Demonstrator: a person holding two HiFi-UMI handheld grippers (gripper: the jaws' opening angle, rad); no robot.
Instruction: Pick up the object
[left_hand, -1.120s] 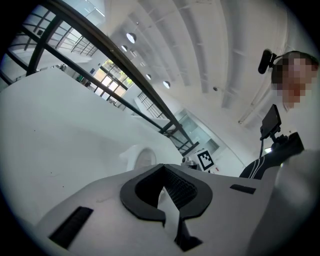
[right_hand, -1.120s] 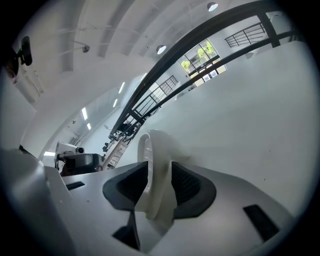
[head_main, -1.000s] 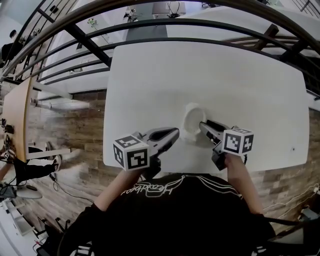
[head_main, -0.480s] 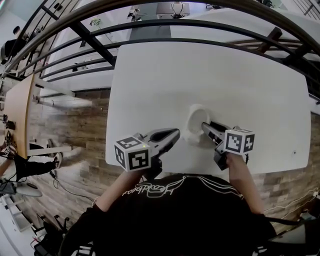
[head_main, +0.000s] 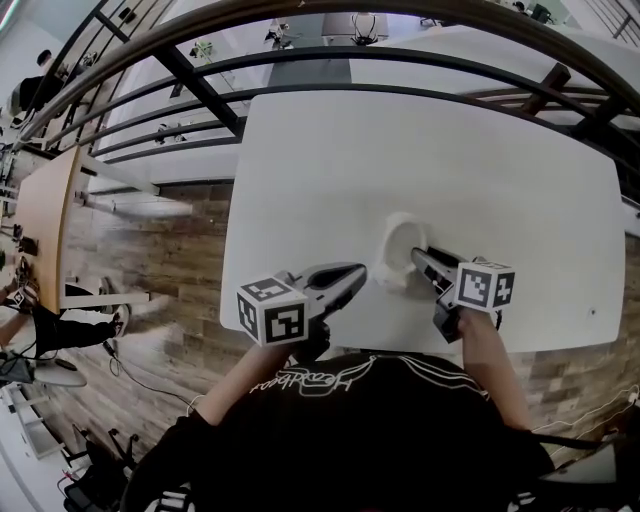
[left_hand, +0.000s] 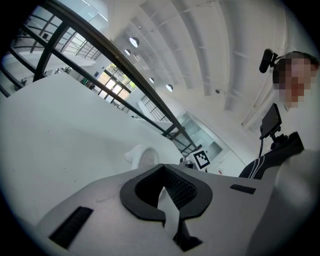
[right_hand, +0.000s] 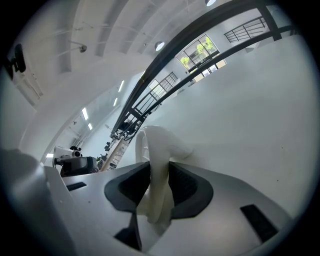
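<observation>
jaws of the right gripper (head_main: 424, 262) have just been closing, and they now grasp the white object (right_hand: 159, 150): in the right gripper view a pale upright part of it fills the gap between the two dark pads, which look to sit against its two sides. the rest of the object, a rounded ring-like shape, shows just beyond the jaws. the jaws of the left gripper (head_main: 352, 276) stand released, with only bare counter (head_main: 450, 150) visible through the narrow gap between their pads.

the object rests on the white counter, near its front edge and between the two grippers. from the head view it sits touching the right gripper's tips, while the left gripper's tips lie just beside it on its left, apart from it. both grippers point away from the person and slope down toward the counter. each carries its cube with square markers, the left cube (head_main: 272, 312) over the counter's front edge, the right cube (head_main: 488, 285) over the counter. the person's black shirt (head_main: 350, 430) fills the bottom of the head view. a wooden floor (head_main: 160, 250) lies to the left of the counter, and dark railings (head_main: 300, 60) curve behind it.
</observation>
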